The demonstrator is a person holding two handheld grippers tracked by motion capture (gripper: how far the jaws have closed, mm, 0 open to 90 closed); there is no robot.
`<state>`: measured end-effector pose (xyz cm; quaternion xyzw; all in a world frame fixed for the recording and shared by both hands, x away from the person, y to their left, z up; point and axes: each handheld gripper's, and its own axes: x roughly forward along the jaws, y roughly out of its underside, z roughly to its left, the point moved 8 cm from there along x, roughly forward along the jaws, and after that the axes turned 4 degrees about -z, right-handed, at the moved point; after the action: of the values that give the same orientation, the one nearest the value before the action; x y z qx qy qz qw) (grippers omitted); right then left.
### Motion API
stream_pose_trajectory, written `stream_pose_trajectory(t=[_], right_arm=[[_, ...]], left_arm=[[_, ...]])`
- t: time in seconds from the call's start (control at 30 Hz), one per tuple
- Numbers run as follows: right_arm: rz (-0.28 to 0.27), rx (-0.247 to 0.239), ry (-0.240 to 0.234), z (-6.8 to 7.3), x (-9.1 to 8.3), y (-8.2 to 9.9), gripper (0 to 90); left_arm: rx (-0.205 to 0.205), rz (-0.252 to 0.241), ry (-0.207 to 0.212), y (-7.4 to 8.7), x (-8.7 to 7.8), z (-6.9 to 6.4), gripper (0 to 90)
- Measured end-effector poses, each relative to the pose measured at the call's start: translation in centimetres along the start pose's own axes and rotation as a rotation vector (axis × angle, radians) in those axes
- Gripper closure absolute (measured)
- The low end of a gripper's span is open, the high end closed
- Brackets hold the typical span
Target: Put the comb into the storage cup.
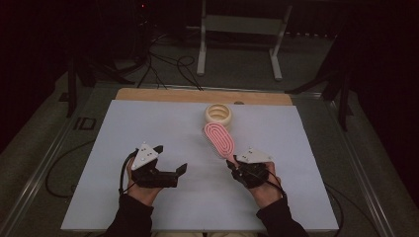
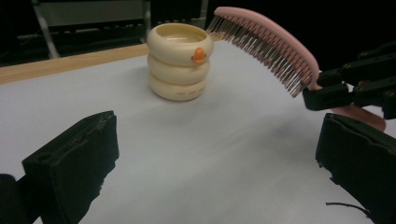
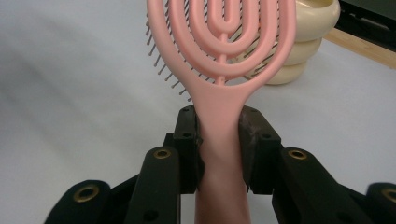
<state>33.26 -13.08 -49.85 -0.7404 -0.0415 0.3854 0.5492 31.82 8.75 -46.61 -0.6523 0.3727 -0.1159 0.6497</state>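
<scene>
Brush is the thing in hand here: a pink one with an open, looped back and thin bristles, held in the air above the white bench. My right gripper is closed on its handle, just below the place where the handle widens into the head. In the right gripper view I see both black jaws pressed flat against the two sides of the handle. The head points away from me, toward the cream cup, a holder made like three stacked rings with a small orange mark on its side. In the left gripper view the tip of the brush is near the rim of the cup; I cannot tell if it touches.

I judge the brush as light and rather stiff, moulded plastic. The handle is smooth, so it may turn or slide between the jaws if I swing it fast. The handle is the right place to hold: it is solid and narrow. The looped head has gaps and could flex, and the bristles are thin, so I would not clamp there.

The cup looks light also, and it is narrow at the base, so a push from the brush could tip it.

My left gripper is open and holds nothing; it hovers low over the bench, well apart from the cup.
</scene>
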Motion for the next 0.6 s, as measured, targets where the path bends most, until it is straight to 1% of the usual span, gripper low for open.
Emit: stream_pose_trajectory(t=[0.03, 0.17, 0.23, 0.37, 0.57, 0.6], right_arm=[[0.0, -0.004, -0.003, 0.2, 0.1, 0.0, 70.3], [-0.007, -0.004, -0.004, 0.4, 0.1, 0.0, 70.3], [-0.01, -0.005, -0.005, 0.4, 0.1, -0.1, 70.3], [-0.017, -0.006, -0.004, 0.6, 0.1, -0.1, 70.3], [-0.027, -0.014, -0.006, 0.7, 0.0, -0.3, 70.3], [-0.034, -0.014, -0.008, 0.8, -0.1, -0.3, 70.3]], left_arm=[[-0.001, -0.002, 0.011, -0.2, 0.4, -0.3, 0.3], [-0.005, 0.002, 0.019, -0.3, 0.7, -0.5, 0.3], [-0.01, 0.011, 0.032, -0.4, 1.1, -0.8, 0.3], [-0.01, 0.014, 0.036, -0.6, 1.4, -1.0, 0.3], [-0.007, 0.019, 0.05, -1.1, 2.3, -1.7, 0.3], [-0.007, 0.021, 0.055, -1.2, 2.6, -2.0, 0.3]])
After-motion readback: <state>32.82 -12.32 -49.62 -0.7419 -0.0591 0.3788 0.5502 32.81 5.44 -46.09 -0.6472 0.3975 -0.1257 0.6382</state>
